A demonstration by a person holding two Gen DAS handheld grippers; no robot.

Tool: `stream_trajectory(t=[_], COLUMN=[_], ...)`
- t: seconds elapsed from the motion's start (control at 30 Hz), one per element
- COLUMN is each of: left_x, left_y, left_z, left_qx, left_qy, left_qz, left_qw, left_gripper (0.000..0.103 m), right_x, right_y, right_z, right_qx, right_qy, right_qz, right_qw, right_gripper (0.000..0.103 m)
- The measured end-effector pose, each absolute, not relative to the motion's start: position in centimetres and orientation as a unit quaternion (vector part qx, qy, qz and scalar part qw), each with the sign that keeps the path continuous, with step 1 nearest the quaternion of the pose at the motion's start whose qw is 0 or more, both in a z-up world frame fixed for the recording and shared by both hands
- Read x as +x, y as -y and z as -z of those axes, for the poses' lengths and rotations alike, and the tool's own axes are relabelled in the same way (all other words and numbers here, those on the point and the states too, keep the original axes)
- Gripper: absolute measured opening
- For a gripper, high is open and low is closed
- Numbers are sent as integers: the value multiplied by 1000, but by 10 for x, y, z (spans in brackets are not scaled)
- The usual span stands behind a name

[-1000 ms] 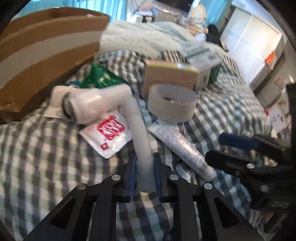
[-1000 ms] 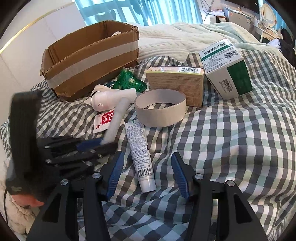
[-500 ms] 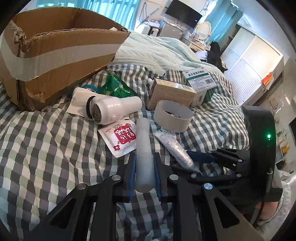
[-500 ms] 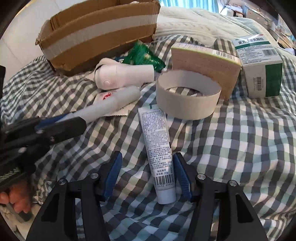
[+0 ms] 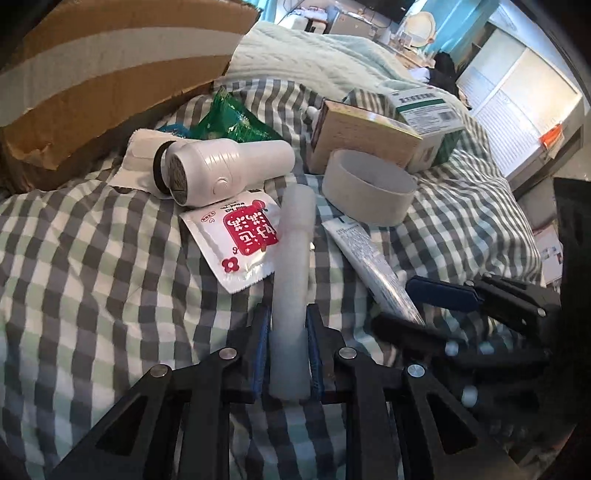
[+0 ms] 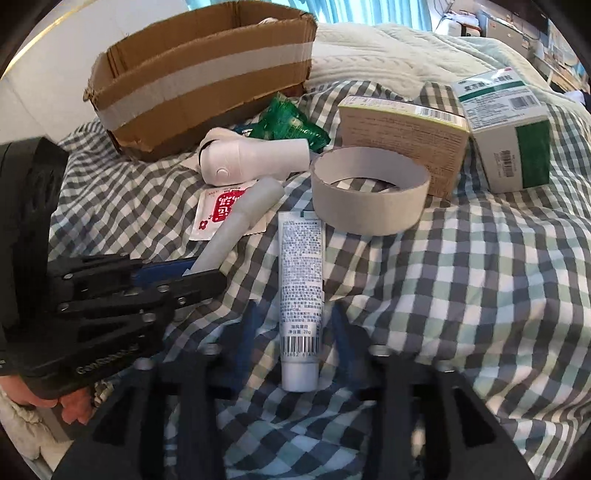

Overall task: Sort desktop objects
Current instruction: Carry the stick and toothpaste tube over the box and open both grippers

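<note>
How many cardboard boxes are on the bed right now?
3: a big open taped carton at the back left, a tan box behind the paper ring, and a green-and-white box just right of it. Others may be hidden.

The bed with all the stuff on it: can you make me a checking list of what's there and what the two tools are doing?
Surface: checked blanket, rumpled.
Job's things: white tube lying flat; frosted stick; cardboard ring; white handheld device; red-and-white sachet; green packet; brown box; green-and-white box; open cardboard carton.
Clutter: nothing seen.
Grippers: left tool shut on the frosted stick; right tool straddles the tube's cap end, jaws opening, pads not touching.
Cables: nothing seen.
Surroundings: knitted cover, blue curtains.
</note>
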State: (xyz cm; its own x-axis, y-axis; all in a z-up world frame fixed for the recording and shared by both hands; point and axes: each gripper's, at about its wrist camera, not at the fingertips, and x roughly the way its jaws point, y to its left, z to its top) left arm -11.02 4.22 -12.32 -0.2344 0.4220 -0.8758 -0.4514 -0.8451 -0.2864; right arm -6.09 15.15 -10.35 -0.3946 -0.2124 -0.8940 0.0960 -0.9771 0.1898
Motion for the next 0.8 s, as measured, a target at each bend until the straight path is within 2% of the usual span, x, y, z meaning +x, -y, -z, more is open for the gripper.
stream_trajectory(t=[0.07, 0.1, 0.13, 0.27, 0.47, 0.8], left_x=[-113, -113, -111, -101, -87, -73], left_y=[-42, -41, -40, -36, -24, -11], left_z=[128, 129, 127, 110, 67, 23], left_qx=[-557, -555, -552, -518, -455, -387], left_qy=[-8, -6, -5, 6, 55, 77], left_qz=[-782, -783, -784, -799, -817, -849], left_qw=[279, 282, 284, 306, 350, 352], left_gripper=[20, 20, 20, 19, 19, 19], right_x=[-64, -65, -65, -54, -22, -11], right_y=[-149, -147, -146, -150, -158, -157], right_z=[108, 112, 113, 97, 45, 24], right_qx=[551, 555, 558, 524, 427, 403], right_qy=[43, 39, 36, 40, 43, 48], right_qz=[829, 827, 825, 847, 902, 912], right_qw=[88, 87, 85, 77, 58, 63], right_gripper=[47, 41, 24, 25, 24, 24])
